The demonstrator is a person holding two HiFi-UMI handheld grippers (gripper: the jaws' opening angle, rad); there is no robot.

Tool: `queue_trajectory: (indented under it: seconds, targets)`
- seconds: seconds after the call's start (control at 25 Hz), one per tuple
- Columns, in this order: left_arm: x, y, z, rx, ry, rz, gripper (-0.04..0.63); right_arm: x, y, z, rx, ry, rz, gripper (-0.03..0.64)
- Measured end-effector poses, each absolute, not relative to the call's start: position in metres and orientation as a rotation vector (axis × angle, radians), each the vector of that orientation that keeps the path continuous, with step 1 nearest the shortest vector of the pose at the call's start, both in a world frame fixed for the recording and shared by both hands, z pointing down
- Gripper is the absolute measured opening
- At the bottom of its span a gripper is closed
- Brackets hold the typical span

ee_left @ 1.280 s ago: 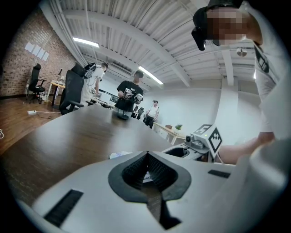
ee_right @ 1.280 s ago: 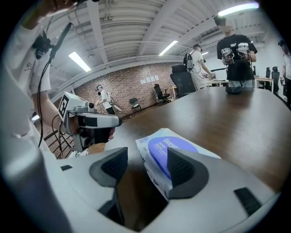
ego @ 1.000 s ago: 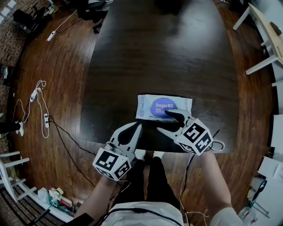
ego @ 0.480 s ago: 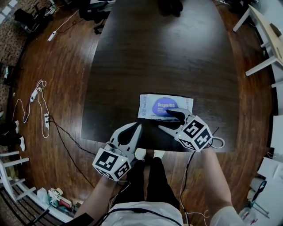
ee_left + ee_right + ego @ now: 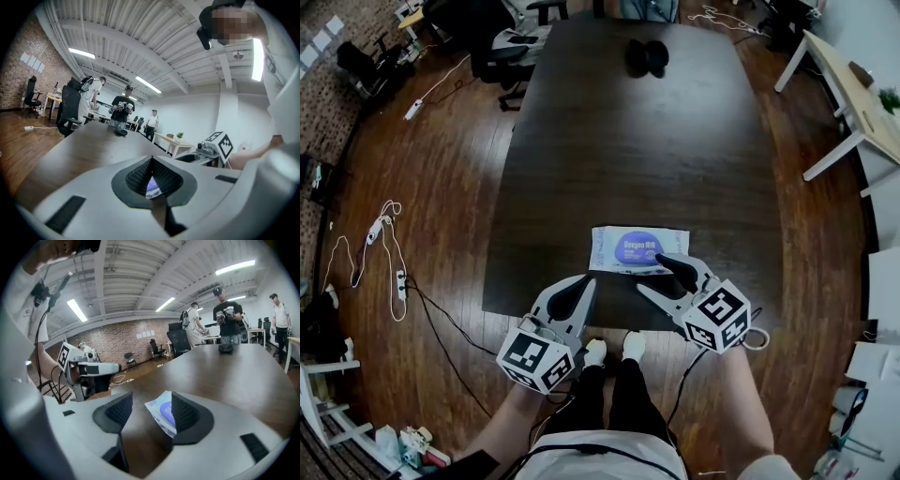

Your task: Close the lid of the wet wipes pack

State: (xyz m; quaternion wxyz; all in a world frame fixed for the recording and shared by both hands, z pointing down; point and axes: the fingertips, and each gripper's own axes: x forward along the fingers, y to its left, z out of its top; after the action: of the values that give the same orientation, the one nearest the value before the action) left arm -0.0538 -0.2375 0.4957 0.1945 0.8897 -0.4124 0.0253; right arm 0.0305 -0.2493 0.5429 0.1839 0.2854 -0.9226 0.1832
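Note:
The wet wipes pack (image 5: 636,249) lies flat on the dark table (image 5: 628,141) near its front edge, its blue oval lid down flat. My right gripper (image 5: 662,279) is open just in front of the pack, one fingertip over the pack's near right corner. In the right gripper view the pack (image 5: 161,414) shows between the spread jaws of the right gripper (image 5: 151,408). My left gripper (image 5: 583,284) is shut and empty, left of and nearer than the pack. In the left gripper view, the left gripper (image 5: 151,163) has closed jaws, with a sliver of the pack (image 5: 153,187) in the gap.
A black object (image 5: 645,56) sits at the table's far end. Office chairs (image 5: 502,42) stand at the far left, and a white desk (image 5: 853,94) at the right. Cables and power strips (image 5: 380,230) lie on the wooden floor to the left. Several people stand beyond the table (image 5: 123,110).
My right gripper has drawn back from over the blue lid to the pack's near right corner. The head view has pulled back, showing more of the table. The left gripper has hardly moved.

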Motion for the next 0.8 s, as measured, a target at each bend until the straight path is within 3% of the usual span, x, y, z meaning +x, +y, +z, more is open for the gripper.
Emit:
queue_trajectory:
  seconds: [0.04, 0.24, 0.36, 0.56, 0.8]
  targets:
    - [-0.052, -0.236, 0.486, 2.514, -1.153, 0.069, 0.002, 0.033, -0.245, 0.527, 0.843, -2.625, 0.514, 0.265]
    - [-0.047, -0.225, 0.430, 2.560, -1.142, 0.032, 0.002, 0.053, -0.218, 0.448, 1.067, -2.725, 0.487, 0.094]
    - [-0.045, -0.218, 0.407, 2.600, -1.127, -0.013, 0.002, 0.063, -0.200, 0.410, 1.186, -2.764, 0.455, 0.054]
    - [-0.050, -0.202, 0.375, 2.626, -1.117, -0.064, 0.002, 0.065, -0.168, 0.377, 1.268, -2.779, 0.402, 0.013]
    - [-0.044, -0.191, 0.341, 2.701, -1.094, -0.090, 0.002, 0.068, -0.146, 0.347, 1.318, -2.811, 0.331, 0.012]
